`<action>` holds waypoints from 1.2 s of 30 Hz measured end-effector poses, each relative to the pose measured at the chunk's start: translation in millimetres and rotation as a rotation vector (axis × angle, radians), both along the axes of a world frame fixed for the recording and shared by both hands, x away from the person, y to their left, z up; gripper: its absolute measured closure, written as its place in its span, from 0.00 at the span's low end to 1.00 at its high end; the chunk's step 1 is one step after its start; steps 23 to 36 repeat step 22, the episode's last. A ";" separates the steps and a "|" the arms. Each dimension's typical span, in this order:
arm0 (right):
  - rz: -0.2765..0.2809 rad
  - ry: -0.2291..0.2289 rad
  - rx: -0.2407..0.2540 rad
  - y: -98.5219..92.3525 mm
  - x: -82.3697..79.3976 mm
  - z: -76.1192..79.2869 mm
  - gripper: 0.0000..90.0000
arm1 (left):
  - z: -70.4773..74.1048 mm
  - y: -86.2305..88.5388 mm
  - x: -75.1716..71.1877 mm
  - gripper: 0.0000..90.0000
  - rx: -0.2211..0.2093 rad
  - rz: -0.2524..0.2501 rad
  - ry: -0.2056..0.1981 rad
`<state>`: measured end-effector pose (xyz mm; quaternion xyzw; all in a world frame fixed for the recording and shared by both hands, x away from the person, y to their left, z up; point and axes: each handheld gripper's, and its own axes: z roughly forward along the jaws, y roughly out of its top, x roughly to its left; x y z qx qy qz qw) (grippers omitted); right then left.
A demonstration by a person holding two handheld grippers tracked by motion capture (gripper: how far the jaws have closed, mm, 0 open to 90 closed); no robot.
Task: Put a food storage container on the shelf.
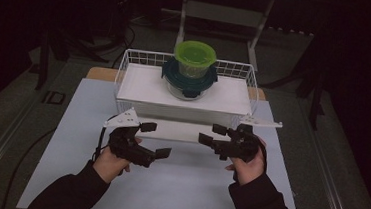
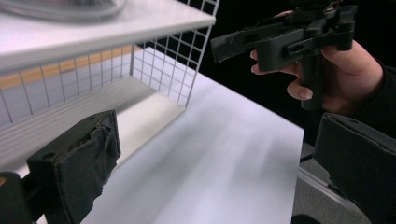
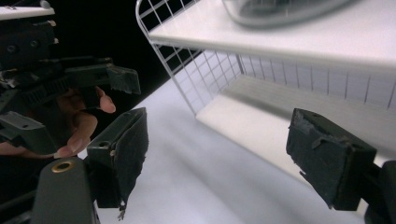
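Jaws of the left gripper (image 1: 156, 140) and right gripper (image 1: 211, 134) stood spread, pinching nothing, near the white wire basket (image 1: 126, 62) on the tabletop (image 1: 177, 184). Inside, a white board (image 1: 140, 86) carried a dark-lidded glass container (image 1: 189, 82) with a green-lidded container (image 1: 194, 57) stacked on top.

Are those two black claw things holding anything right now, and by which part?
Nothing is held. The left gripper and right gripper both stand open over the table, short of the wire basket.

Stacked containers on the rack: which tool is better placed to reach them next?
Probably right, marginally. The right tool sits slightly nearer the wire rack and the stacked containers; the left tool hangs lower and farther back. Both are open and empty.
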<state>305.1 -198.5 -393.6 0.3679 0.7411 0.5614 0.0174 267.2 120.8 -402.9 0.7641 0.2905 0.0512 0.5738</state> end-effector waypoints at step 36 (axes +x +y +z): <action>-0.041 0.058 -0.060 -12.3 -8.2 -60.4 0.23 | -51.8 -14.0 -8.9 0.00 0.080 -0.031 0.033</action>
